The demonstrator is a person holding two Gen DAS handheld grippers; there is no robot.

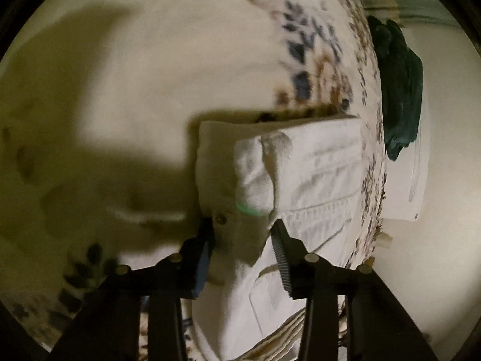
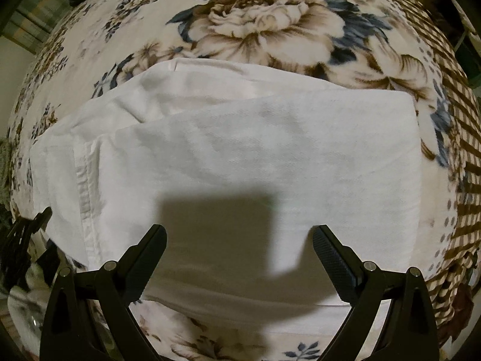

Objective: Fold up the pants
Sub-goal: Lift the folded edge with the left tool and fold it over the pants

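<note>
White pants (image 2: 240,150) lie folded into a wide flat stack on a floral blanket (image 2: 255,21). My right gripper (image 2: 239,231) hangs straight above the stack's near part, open, with nothing between its fingers; its shadow falls on the cloth. In the left wrist view the pants (image 1: 300,165) show their waistband end, with a button (image 1: 221,218). My left gripper (image 1: 243,225) has both pads pressed against a bunched fold of that waistband. Dark parts at the left edge of the right wrist view look like the left gripper (image 2: 28,231).
A dark green garment (image 1: 399,90) hangs past the bed's edge on the right of the left wrist view, next to a pale wall. The blanket's brown checked border (image 2: 460,138) runs along the right side. More floral blanket (image 1: 150,60) stretches beyond the pants.
</note>
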